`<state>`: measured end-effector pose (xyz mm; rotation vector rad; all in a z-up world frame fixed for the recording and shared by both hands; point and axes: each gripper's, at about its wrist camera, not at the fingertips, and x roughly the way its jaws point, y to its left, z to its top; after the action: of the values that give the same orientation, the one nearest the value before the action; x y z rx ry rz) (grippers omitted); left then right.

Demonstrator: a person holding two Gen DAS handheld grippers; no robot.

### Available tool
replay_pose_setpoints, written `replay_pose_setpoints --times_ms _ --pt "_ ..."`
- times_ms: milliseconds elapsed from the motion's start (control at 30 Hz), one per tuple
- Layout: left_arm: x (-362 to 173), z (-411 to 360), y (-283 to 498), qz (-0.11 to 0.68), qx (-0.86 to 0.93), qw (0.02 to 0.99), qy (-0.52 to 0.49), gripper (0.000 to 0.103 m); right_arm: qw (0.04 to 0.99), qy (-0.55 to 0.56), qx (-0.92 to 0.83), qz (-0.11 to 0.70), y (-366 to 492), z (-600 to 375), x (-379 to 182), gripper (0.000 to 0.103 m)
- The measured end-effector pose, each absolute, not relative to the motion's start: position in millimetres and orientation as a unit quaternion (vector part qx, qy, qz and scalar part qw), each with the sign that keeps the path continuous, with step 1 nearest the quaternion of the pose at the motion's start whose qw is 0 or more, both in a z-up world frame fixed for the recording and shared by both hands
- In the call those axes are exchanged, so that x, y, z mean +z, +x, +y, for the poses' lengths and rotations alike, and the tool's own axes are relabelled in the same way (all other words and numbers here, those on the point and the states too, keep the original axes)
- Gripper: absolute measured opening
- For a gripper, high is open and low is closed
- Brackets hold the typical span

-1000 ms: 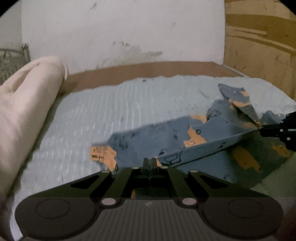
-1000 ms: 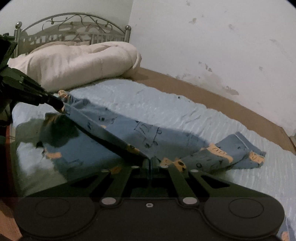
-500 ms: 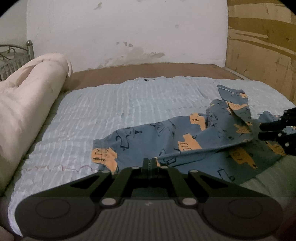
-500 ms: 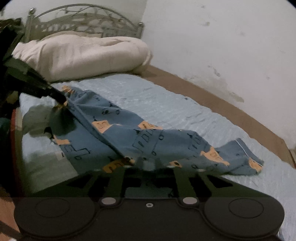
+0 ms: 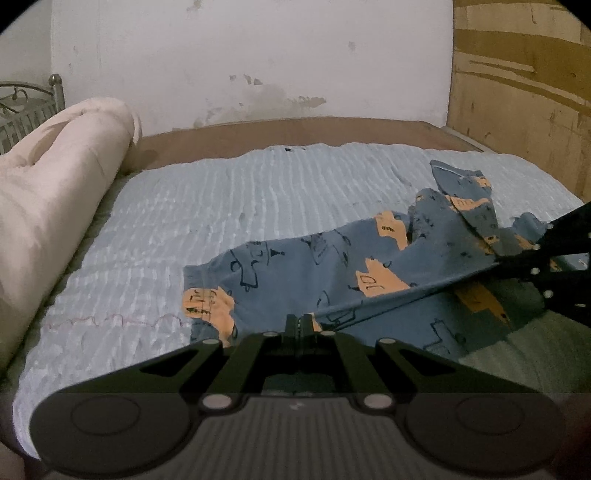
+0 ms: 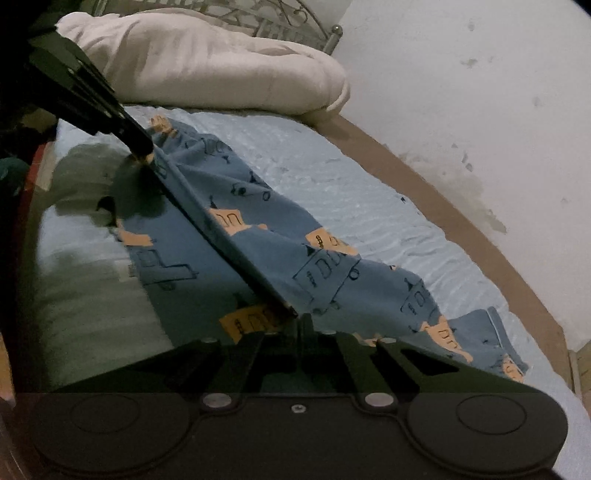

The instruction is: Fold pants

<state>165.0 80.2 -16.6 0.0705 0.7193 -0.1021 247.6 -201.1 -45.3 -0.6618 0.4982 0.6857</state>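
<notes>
Blue pants with orange patches and dark line drawings lie across the light blue bedspread. My left gripper is shut on one end of the waistband edge. My right gripper is shut on the other end. That edge is stretched taut between the two, raised above the bed. The right gripper also shows at the right of the left wrist view; the left gripper shows at the upper left of the right wrist view. The legs trail away, crumpled, on the bed.
A rolled cream duvet lies along the head of the bed by a metal headboard. A brown bed frame edge and a white wall run behind. A wooden panel stands at the right.
Both grippers have moved with the waistband held between them. The edge sagged onto the bed half a second ago and is pulled taut and raised again now. The cloth has shifted on the bed.
</notes>
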Motion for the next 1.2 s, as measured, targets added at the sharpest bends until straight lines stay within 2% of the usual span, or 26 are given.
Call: replay_pose_setpoints --times_ms 167,533,600,667,733,767,800,833,867,933,1000,1200 --pt "-21 84 161 0.361 -0.046 0.931 0.025 0.000 0.850 -0.309 0.341 0.254 227 -206 -40 0.000" --pt "-36 79 165 0.382 -0.055 0.921 0.049 0.000 0.846 -0.292 0.338 0.292 229 -201 -65 0.000" --pt "-36 80 165 0.383 -0.060 0.921 0.045 0.003 0.852 -0.276 0.336 0.291 227 -204 -64 0.004" --pt "-33 80 163 0.383 -0.060 0.921 0.035 0.018 0.861 -0.252 0.336 0.288 226 -211 -61 0.015" --pt "-30 78 160 0.385 -0.063 0.920 0.021 0.071 0.871 -0.221 0.333 0.286 223 -220 -57 0.047" --pt "-27 77 157 0.382 -0.061 0.922 0.013 0.077 0.879 -0.204 0.326 0.282 222 -227 -55 0.054" --pt "-25 75 155 0.377 -0.061 0.924 0.006 0.081 0.885 -0.190 0.320 0.280 220 -233 -53 0.066" --pt "-23 71 154 0.374 -0.067 0.925 0.003 0.085 0.891 -0.174 0.313 0.278 219 -239 -51 0.073" --pt "-22 68 154 0.373 -0.076 0.925 0.001 0.088 0.897 -0.159 0.307 0.276 218 -246 -49 0.076" --pt "-19 57 157 0.367 -0.095 0.925 -0.004 0.100 0.908 -0.131 0.287 0.275 216 -262 -47 0.092" --pt "-16 42 163 0.356 -0.119 0.927 -0.007 0.103 0.925 -0.102 0.247 0.269 214 -279 -44 0.102" --pt "-11 -18 202 0.320 -0.221 0.921 -0.032 0.103 0.950 -0.019 0.140 0.277 238 -345 -33 0.102"
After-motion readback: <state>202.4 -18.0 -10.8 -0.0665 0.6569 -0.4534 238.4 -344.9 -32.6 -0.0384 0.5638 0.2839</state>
